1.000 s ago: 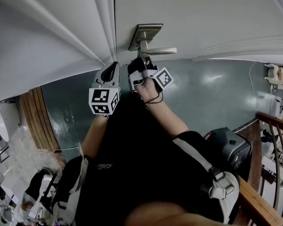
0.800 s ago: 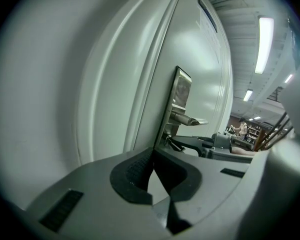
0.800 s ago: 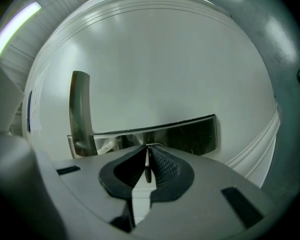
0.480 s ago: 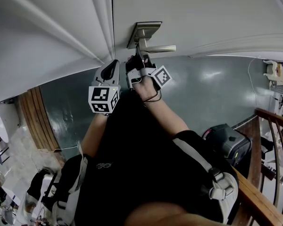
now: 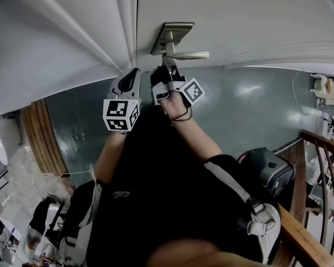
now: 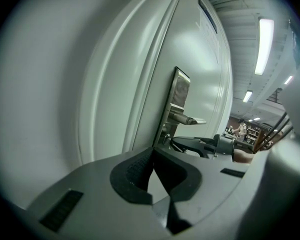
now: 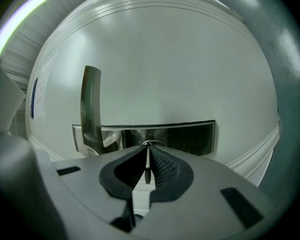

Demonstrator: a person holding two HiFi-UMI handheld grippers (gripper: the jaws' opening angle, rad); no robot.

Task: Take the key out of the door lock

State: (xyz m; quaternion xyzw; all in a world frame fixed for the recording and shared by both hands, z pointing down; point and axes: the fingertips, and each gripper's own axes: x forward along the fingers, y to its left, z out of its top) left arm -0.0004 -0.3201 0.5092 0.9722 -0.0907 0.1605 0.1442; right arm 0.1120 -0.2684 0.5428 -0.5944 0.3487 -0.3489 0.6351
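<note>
Closest to the camera on the person's head, two bare forearms reach forward from a dark-clothed body toward a white door (image 5: 239, 15). Each hand holds a grey gripper bearing a cube with black-and-white square markers.

The left gripper (image 5: 133, 75) hangs just beside the door's edge, near the right one but apart from it. Its ribbed black pads (image 6: 135, 171) meet at the tips with nothing between them, and it touches nothing.

The right gripper (image 5: 167, 70) points level at the door, just under the lever handle (image 5: 189, 55). Its jaws are clamped on the key (image 7: 147, 165), and they have just closed a little further on it. The key shows edge-on as a thin metal strip squeezed between the two pads. Its far end meets the metal lock plate (image 7: 185, 136) on the door, beside the base of the handle.

Beyond the grippers, the plate sits close to the door's edge, with the lever sticking out to the right in the head view. Below the door lies a grey-green floor (image 5: 256, 104). A wooden railing (image 5: 317, 143) stands far off at the right.
</note>
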